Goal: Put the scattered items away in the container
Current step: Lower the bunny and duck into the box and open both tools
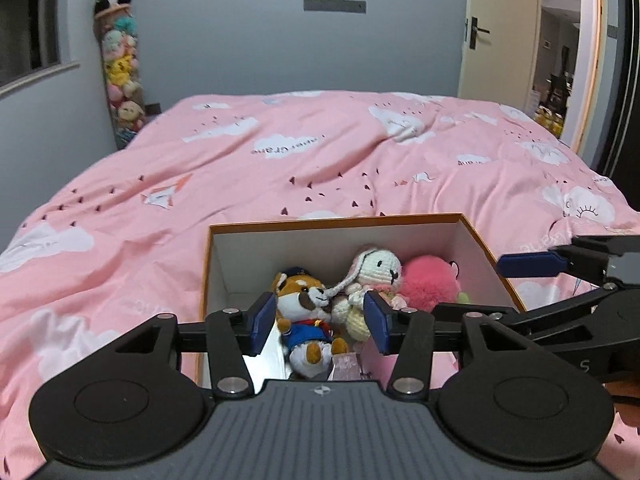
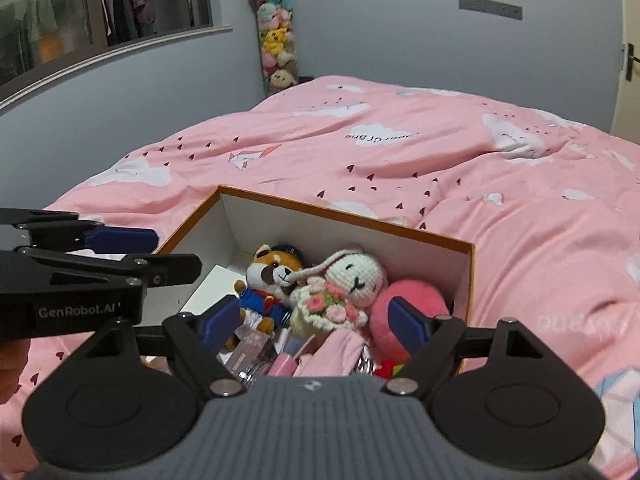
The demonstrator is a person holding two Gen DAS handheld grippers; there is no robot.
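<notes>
Now both tools, left (image 1: 320, 320) and right (image 2: 316, 322), hang spread and empty over the toy-filled box (image 1: 476, 240).

pink bedspread (image 1: 280, 168), door (image 1: 492, 32), window (image 2: 100, 12)

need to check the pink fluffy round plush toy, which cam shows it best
The left wrist view: the pink fluffy round plush toy lies almost wholly visible in the box's corner. In the right wrist view the right gripper's blue finger and the white crocheted bunny cover part.

"GenRobot.AI" stands on the left gripper (image 2: 120, 252); upside-down "Paper Crane" on the bedcover (image 2: 500, 240).
</notes>
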